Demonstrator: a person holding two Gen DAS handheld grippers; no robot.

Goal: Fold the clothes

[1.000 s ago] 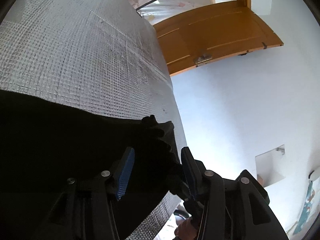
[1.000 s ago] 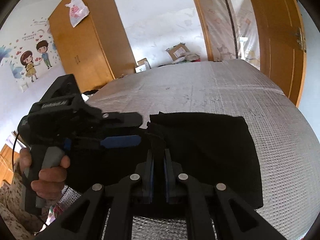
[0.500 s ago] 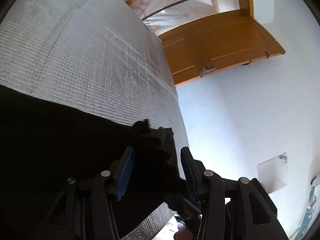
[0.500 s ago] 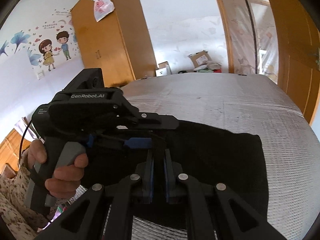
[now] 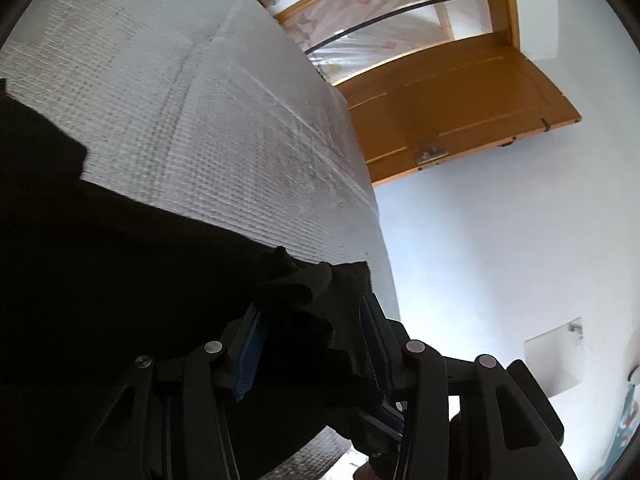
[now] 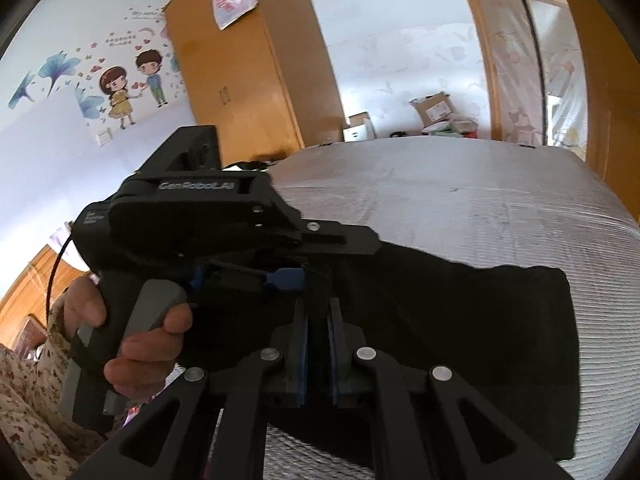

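Carefully now: right gripper (image 6: 317, 320) pinches the black garment (image 6: 460, 320); left gripper (image 5: 312, 340) gapes around bunched cloth, so close squarely before lifting.

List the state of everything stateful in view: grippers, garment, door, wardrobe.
Left gripper: open, bunched cloth between its fingers.
Right gripper: shut on black cloth garment.
Black cloth garment: spread on the mattress, near edge lifted.
Orange wooden door: open.
Orange wooden wardrobe: doors closed.
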